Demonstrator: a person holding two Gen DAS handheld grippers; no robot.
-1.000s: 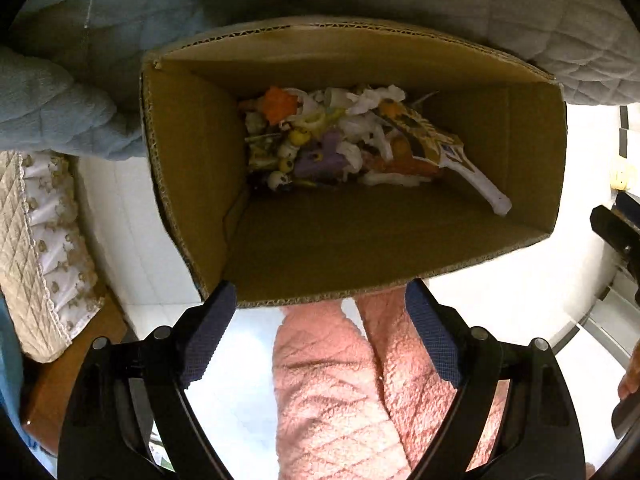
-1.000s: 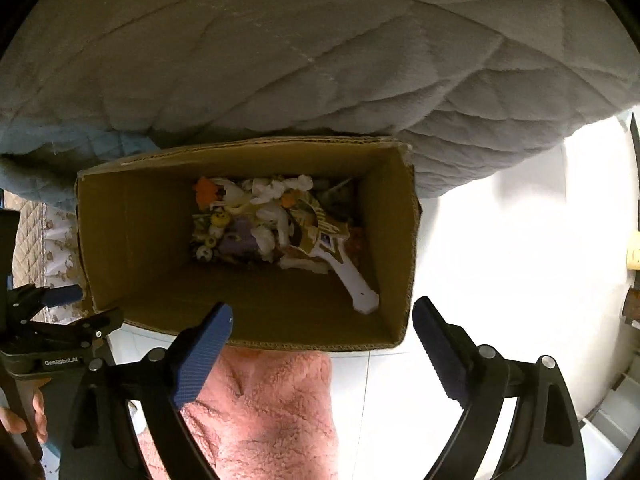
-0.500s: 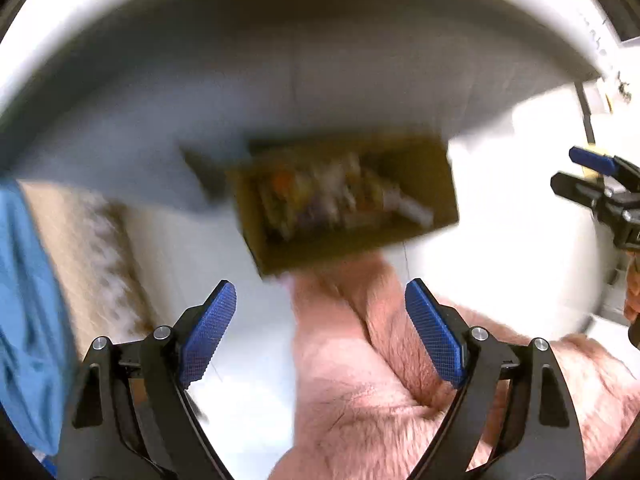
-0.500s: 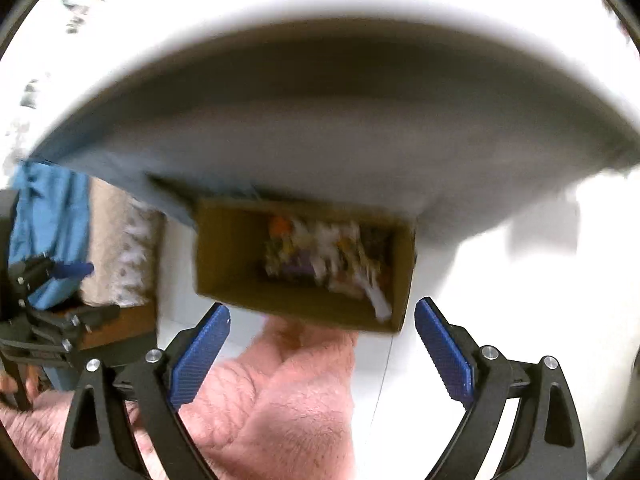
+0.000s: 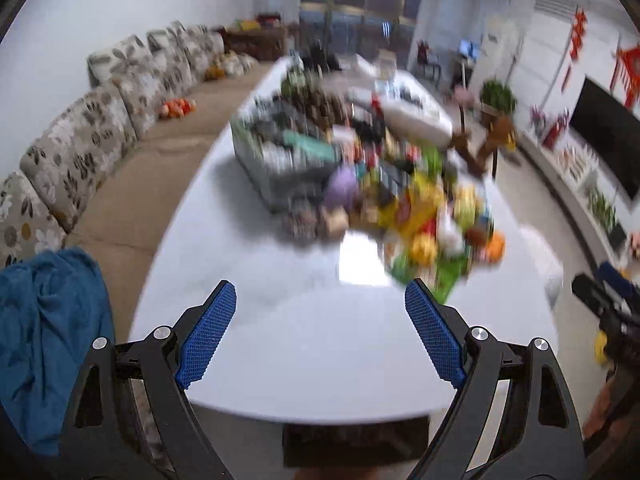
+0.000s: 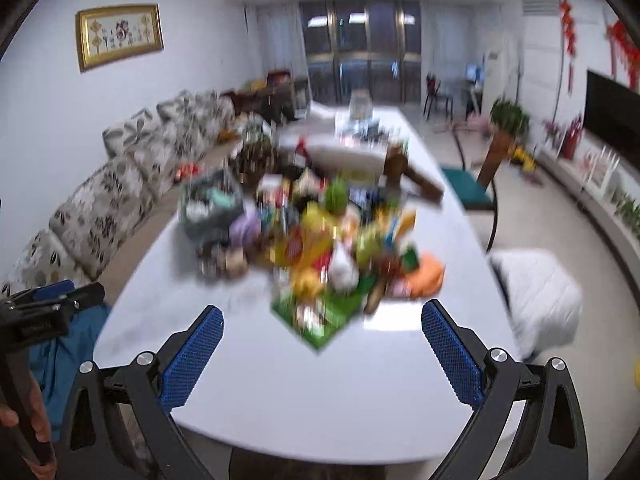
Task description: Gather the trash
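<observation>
**Both grippers empty above the near edge of the table**

You hold the left gripper [image 5: 320,332] and the right gripper [image 6: 322,356] with fingers spread wide, nothing between them, over the bare near edge of the white table [image 6: 320,392]. The trash pile [image 6: 320,252], a blurred heap of coloured wrappers and scraps, lies mid-table, ahead of both grippers and apart from them. A grey basket [image 5: 276,152] sits touching the pile's far left side.
</observation>
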